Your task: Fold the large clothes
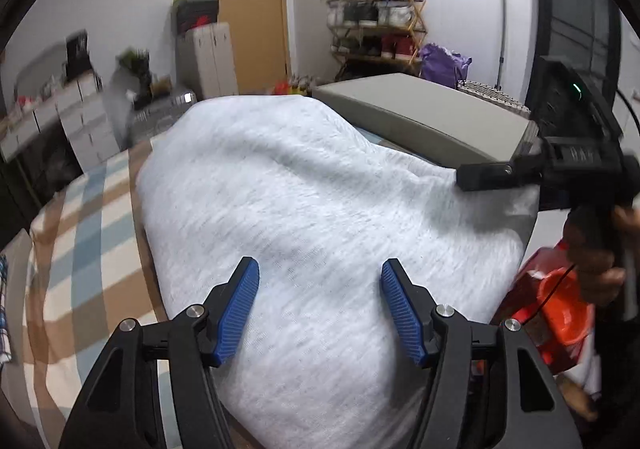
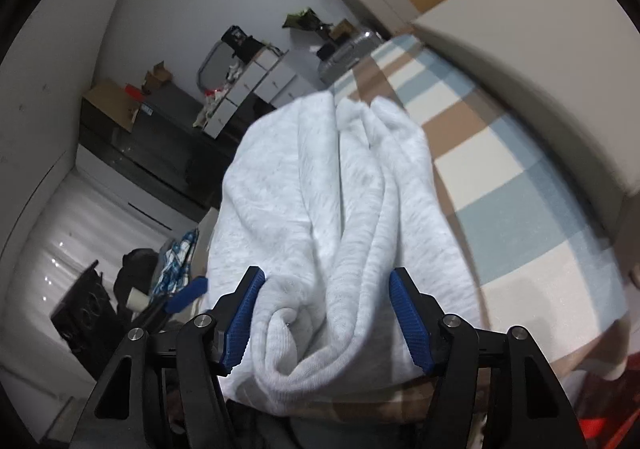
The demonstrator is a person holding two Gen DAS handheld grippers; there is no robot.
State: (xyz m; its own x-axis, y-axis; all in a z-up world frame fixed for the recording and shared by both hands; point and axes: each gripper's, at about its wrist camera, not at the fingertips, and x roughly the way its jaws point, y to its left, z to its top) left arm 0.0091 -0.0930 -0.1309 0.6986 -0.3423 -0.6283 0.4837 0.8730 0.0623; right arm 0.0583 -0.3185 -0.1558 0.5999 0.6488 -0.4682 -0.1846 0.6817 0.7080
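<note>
Grey garment [image 1: 304, 209], a large pale heathered piece of clothing, lies bundled on a bed covered by a checked blanket [image 1: 80, 249] of beige, blue and cream squares. Nearest in the left wrist view, the left gripper [image 1: 320, 305] hangs just above the near part of the cloth with its blue pads spread apart and nothing pinched between them. In the right wrist view the right gripper [image 2: 326, 313] straddles a thick rolled fold at the garment's near edge; the left pad lies against the cloth while the right pad sits at its side, and whether the pads actually press the fold cannot be told. Farther across the fabric, in the left view, the right gripper's black body reaches in from the right edge, held by a hand [image 1: 596, 261]. Just beyond the garment lies a beige cushion [image 1: 420, 113], touching the bed. Past it, against the far wall, stand a wooden door [image 1: 244, 9] and a shoe rack [image 1: 376, 25]
</note>
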